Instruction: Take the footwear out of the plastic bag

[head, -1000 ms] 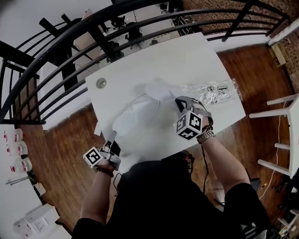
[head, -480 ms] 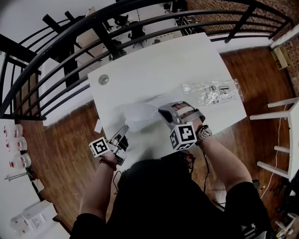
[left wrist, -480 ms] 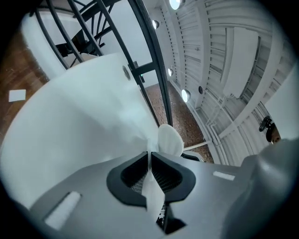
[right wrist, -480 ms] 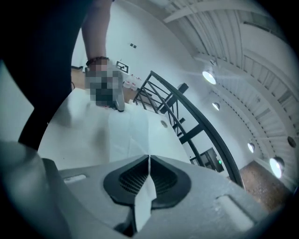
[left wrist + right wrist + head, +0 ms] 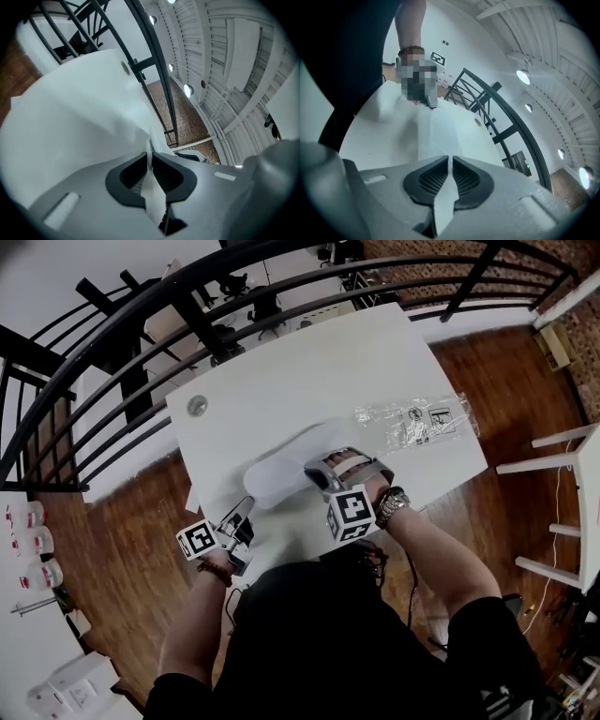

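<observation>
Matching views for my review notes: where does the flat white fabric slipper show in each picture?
Head view: flat white fabric slipper, centre of the white table.
Left gripper view: the slipper, lower left to bottom centre.
Right gripper view: the slipper, centre, running down to the bottom.
Shared landmark: round grey table grommet.

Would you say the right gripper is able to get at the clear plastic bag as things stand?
Probably not yet: the right gripper is shut on the white fabric piece. The clear plastic bag lies apart, bare table between.
</observation>
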Demonstrator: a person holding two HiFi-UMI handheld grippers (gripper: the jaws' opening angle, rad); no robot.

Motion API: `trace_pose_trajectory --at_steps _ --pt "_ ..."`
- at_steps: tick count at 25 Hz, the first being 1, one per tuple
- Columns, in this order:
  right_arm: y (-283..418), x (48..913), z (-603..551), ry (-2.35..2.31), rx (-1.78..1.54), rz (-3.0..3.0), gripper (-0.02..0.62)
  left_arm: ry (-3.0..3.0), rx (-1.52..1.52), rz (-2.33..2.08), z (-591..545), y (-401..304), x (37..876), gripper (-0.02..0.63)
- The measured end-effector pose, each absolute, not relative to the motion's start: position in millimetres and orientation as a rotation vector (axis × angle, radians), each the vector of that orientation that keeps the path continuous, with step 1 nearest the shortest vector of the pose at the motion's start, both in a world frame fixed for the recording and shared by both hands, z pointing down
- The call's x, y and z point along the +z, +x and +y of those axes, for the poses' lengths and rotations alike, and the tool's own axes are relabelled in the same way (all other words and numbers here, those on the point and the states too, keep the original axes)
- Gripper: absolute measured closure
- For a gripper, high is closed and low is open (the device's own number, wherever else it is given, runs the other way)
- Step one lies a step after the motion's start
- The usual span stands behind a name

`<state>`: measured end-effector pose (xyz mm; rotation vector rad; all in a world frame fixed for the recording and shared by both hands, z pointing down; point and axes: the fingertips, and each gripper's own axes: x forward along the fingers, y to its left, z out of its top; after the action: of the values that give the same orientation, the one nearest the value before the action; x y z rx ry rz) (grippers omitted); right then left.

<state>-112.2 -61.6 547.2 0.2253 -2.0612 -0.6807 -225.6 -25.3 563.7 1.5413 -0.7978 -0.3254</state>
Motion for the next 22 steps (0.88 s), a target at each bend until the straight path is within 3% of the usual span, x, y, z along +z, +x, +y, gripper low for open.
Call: trace_pose_trajectory --at_steps 3,7,10,12,16,22 --pt "-108.3 542.0 -60.3 0.273 -0.584 -2.124 0.498 1.538 -0.350 -0.781 -23.9 -219.4 560.4 0.550" --pt "-98.9 539.3 -59.7 0.321 -0.515 -2.160 0.489 1.560 -0.306 -0.805 -20.5 -220.0 565.9 0.470" --pt "-94.9 542.4 -57.1 0.338 -0.489 -2.165 0.489 1.614 -0.181 -0.895 -13.1 -231.2 573.5 0.358" --pt "-91.6 542.0 -57.1 0.369 -0.467 -2.170 0.489 1.658 -0.113 -0.936 -9.5 -235.3 571.9 0.322" --pt "-83.1 535.5 -60.0 0.494 -0.379 -2.185 0.489 1.717 -0.061 -0.978 -6.2 -244.8 563.1 0.321" --pt "-71.7 526.3 -51.8 0.748 -0.171 -2.167 0.491 1.880 -0.048 -0.962 -9.7 -245.0 539.4 0.407"
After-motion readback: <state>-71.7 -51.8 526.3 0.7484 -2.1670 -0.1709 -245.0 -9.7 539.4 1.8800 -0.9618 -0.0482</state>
